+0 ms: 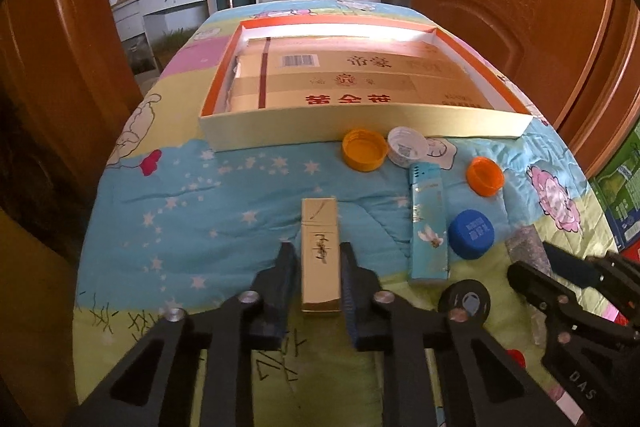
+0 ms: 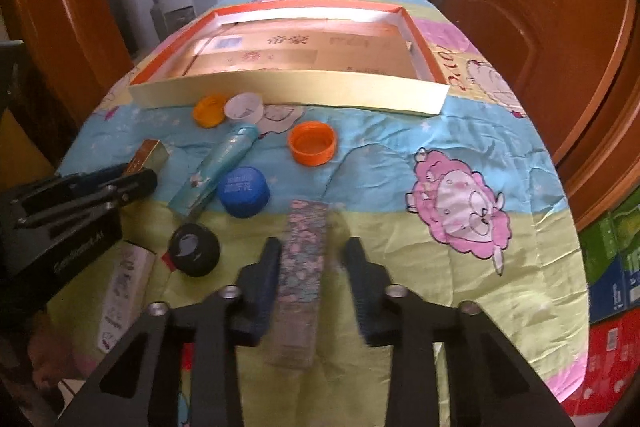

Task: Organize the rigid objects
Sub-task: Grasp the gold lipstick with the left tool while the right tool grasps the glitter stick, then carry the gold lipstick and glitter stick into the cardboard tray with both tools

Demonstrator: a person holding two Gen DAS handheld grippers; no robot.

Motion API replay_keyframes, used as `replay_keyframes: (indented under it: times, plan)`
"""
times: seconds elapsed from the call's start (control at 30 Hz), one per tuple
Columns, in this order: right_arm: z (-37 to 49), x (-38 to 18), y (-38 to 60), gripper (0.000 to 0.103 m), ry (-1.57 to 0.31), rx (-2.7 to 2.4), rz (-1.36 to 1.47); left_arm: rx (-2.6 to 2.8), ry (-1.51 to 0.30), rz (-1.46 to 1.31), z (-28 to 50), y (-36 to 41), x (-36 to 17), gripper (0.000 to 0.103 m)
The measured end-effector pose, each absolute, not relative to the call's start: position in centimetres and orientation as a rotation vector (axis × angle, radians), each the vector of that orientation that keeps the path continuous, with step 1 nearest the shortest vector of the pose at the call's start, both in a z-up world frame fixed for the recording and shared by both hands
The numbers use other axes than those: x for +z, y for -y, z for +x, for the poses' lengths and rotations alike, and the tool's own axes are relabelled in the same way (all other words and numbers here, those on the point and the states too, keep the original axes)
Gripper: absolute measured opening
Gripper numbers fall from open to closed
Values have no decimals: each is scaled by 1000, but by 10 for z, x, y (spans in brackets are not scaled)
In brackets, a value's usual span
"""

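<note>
The gold box lies on the quilt in front of the tray, clamped between the left gripper's closed jaws. To its right, the patterned box sits between the right gripper's jaws; motion blur hides whether they press it. Between both boxes and the tray lie a teal box, blue cap, two orange caps, a white cap and a black cap.

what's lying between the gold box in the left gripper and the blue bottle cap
A long turquoise rectangular box lies flat on the quilt between the slim gold box and the blue plastic cap, clearest in the left wrist view.
</note>
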State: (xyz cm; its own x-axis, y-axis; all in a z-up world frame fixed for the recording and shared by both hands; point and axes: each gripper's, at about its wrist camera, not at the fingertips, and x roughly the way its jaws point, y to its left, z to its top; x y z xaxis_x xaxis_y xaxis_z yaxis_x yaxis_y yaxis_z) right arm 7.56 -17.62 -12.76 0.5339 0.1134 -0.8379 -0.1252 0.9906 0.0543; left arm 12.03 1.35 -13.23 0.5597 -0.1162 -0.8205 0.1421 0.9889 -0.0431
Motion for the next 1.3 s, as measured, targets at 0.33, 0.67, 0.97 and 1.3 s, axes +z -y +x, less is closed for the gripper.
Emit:
replay_keyframes:
  times: [0.33, 0.67, 0.97, 1.3]
  plan:
    - [69, -108, 181, 20, -952, 150, -11, -158, -939, -38, 117, -28, -118, 18]
    - [74, -84, 181, 20, -905, 168, 3, -149, -873, -59, 119, -33, -84, 18]
    - [90, -62, 183, 20, -868, 186, 12, -154, -844, -54, 134, -23, -66, 18]
    - [129, -40, 188, 20, -809, 196, 20, -157, -833, -60, 168, -14, -52, 18]
